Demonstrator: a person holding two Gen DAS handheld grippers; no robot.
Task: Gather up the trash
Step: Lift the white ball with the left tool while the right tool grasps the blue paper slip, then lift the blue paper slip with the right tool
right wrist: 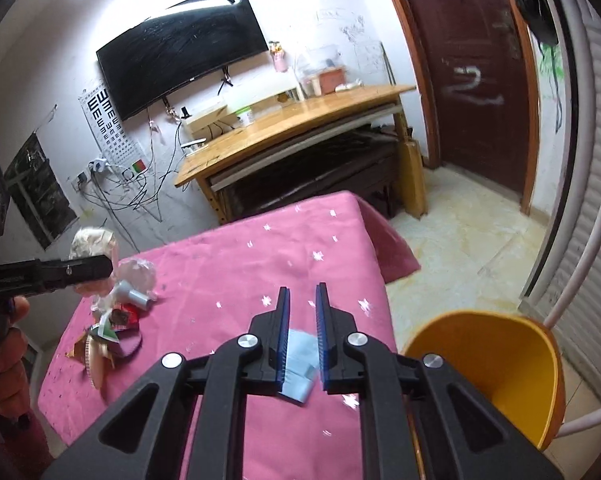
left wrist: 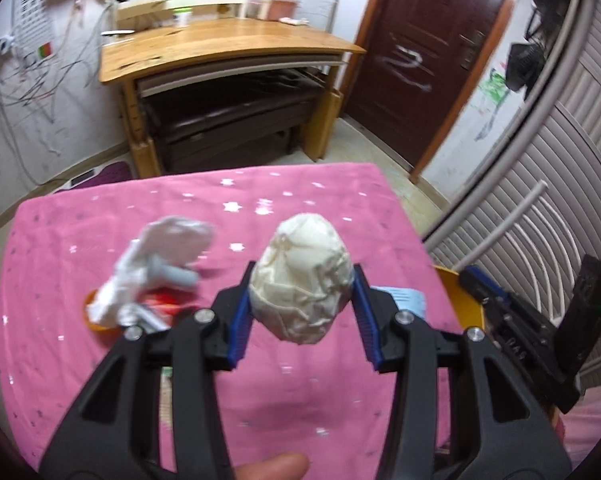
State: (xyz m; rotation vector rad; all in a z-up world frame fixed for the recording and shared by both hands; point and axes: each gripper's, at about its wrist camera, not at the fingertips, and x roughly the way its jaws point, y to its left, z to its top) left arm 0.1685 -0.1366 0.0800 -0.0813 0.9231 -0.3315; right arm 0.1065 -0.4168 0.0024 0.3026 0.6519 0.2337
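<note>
My left gripper is shut on a crumpled cream paper ball, held above the pink star-print tablecloth. A trash pile lies to its left: white plastic, a grey tube and a red wrapper. My right gripper hovers near the table's right edge, its jaws almost together. Through the slit I see a light blue paper scrap; it appears to lie on the cloth, not pinched. In the left wrist view the scrap sits left of the right gripper. A yellow bin stands beside the table.
The pile in the right wrist view holds a grey tube, clear plastic and wrappers. The left gripper and a hand show at the left there. A white chair frame flanks the bin. A wooden desk stands beyond.
</note>
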